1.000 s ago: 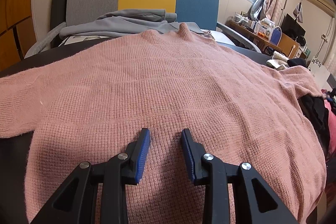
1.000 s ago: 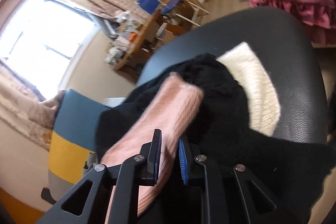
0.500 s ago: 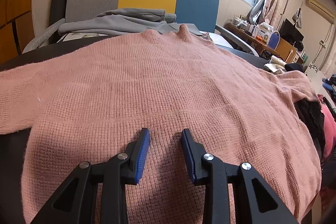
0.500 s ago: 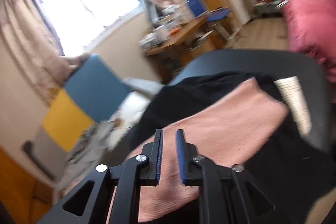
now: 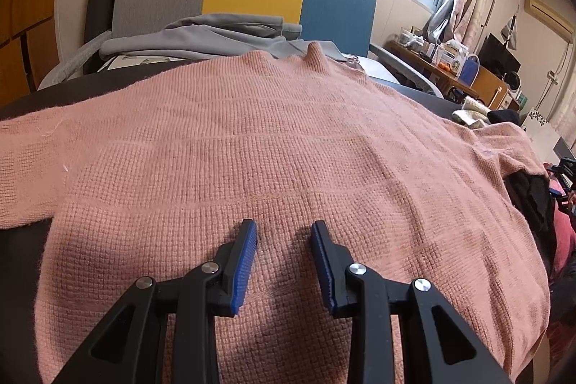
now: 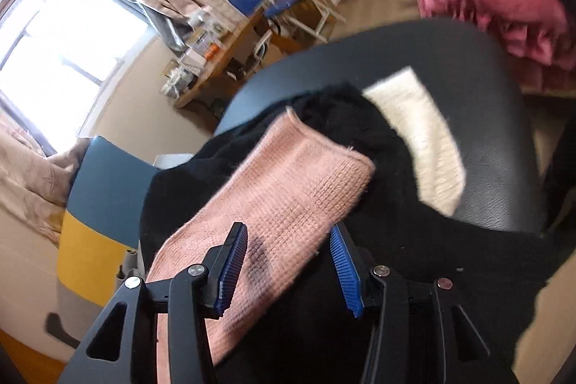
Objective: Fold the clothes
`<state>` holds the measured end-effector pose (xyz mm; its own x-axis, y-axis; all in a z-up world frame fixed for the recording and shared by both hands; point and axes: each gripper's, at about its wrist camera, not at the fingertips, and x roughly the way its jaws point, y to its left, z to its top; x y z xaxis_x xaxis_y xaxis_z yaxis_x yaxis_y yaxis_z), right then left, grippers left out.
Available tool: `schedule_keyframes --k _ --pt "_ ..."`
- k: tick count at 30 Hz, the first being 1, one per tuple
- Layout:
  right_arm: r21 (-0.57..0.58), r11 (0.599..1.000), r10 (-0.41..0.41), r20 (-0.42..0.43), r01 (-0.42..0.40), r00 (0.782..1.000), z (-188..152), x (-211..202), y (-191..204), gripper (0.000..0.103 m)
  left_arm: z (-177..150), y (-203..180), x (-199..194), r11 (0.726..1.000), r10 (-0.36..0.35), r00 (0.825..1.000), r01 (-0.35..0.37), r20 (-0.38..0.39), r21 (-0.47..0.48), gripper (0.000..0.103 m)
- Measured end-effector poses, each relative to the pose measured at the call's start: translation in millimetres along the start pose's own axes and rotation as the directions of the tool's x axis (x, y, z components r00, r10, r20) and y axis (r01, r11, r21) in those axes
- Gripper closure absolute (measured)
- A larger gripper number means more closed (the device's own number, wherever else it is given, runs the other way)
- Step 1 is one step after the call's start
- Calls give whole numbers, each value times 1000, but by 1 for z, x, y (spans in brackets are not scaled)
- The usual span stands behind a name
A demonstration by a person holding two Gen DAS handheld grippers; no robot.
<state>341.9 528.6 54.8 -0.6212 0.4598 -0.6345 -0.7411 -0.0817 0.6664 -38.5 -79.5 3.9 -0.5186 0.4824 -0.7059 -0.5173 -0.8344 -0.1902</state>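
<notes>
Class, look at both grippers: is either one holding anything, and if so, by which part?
Neither holds anything. The right gripper has just opened over the pink sweater's sleeve; the left gripper stands open over the sweater's body.

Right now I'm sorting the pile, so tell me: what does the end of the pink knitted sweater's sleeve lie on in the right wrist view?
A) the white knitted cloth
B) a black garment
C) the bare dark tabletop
B: the pink knitted sweater's sleeve lies across the black garment.
</notes>
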Motion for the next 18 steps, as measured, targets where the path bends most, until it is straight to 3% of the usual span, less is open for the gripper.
schedule_keyframes --k 2,4,8,11,14,18 --pt "53 998 21 -21 -20 1000 1 8 -5 59 0 -1 0 1000 2 1000 -2 0 2 71" --pt "61 997 42 -15 -41 999 3 10 -5 90 0 -2 0 1000 5 1000 -5 1 4 71" --pt "-59 994 98 45 -95 994 -3 -11 24 94 -1 -3 0 1000 10 1000 -10 3 5 71" --pt "-172 966 202 35 -193 979 -22 -27 67 94 -1 -4 -1 1000 12 1000 -12 3 7 71" --pt "-292 905 314 -27 -308 949 -56 -38 120 94 -1 -4 -1 1000 11 1000 -11 4 6 71" --pt "-438 781 415 -168 -445 894 -129 -39 194 95 -1 -3 -1 1000 5 1000 -5 4 0 71"
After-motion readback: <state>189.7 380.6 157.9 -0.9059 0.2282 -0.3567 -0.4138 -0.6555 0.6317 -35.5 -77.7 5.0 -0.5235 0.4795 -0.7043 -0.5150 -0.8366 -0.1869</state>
